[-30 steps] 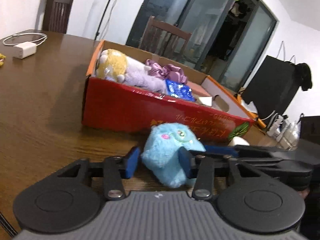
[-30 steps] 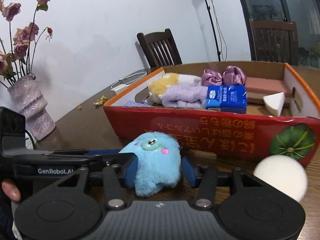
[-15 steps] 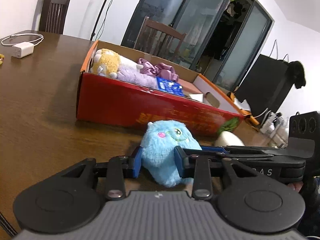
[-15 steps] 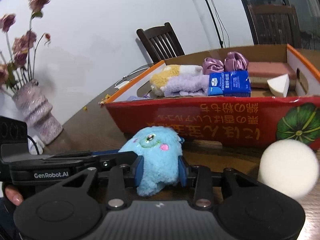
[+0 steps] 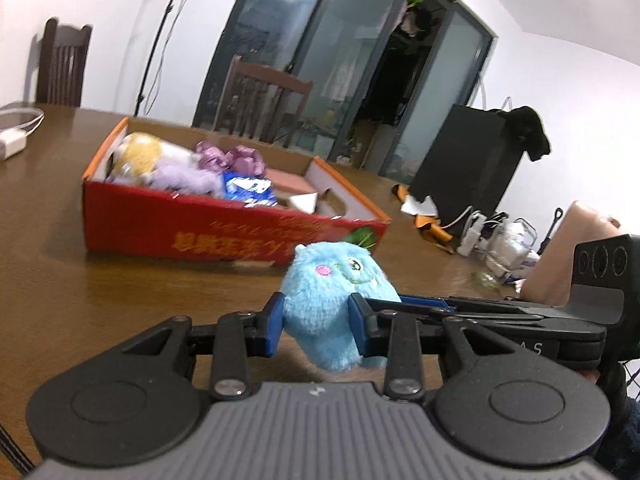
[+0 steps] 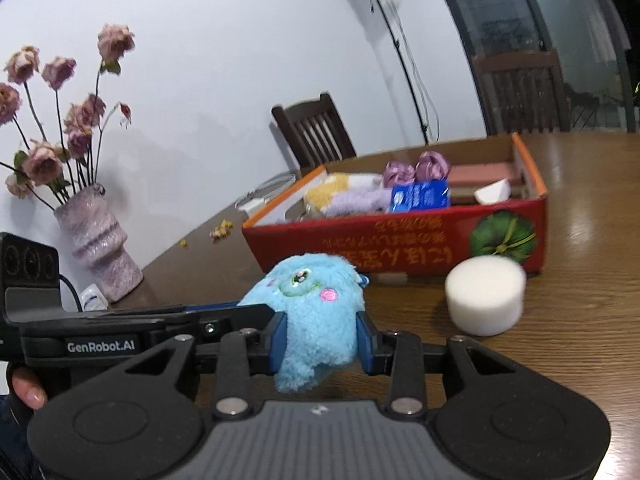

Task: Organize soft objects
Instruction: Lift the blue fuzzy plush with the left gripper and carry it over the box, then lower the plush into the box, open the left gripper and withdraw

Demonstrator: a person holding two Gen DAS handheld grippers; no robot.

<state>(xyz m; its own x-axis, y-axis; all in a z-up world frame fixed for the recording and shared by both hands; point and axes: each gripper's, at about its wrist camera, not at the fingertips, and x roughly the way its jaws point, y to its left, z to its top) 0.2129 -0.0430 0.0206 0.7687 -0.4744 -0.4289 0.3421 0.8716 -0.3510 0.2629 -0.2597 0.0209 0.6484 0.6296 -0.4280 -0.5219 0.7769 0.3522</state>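
Observation:
A fluffy blue monster plush [image 5: 334, 296] is pinched from two sides. My left gripper [image 5: 318, 330] is shut on its lower body, and my right gripper [image 6: 320, 342] is shut on it from the opposite side; the plush also shows in the right wrist view [image 6: 310, 316]. It is held above the wooden table. A red cardboard box [image 5: 224, 232] stands behind it and holds a yellow-and-lilac plush [image 5: 160, 164], purple bows [image 5: 230, 158], a blue packet [image 5: 250, 188] and a white wedge sponge [image 5: 304, 202]. A white round sponge [image 6: 484, 294] sits on the table by the box.
A lilac vase [image 6: 98, 252] with dried roses stands at the left table edge. A white charger and cable [image 5: 16, 132] lie far left. Chairs [image 6: 316, 132] stand around the table. Clutter and a power strip [image 5: 472, 232] lie beyond the box.
Both grippers closed onto the blue plush and raised it off the table. The box now appears farther away and lower in both views.

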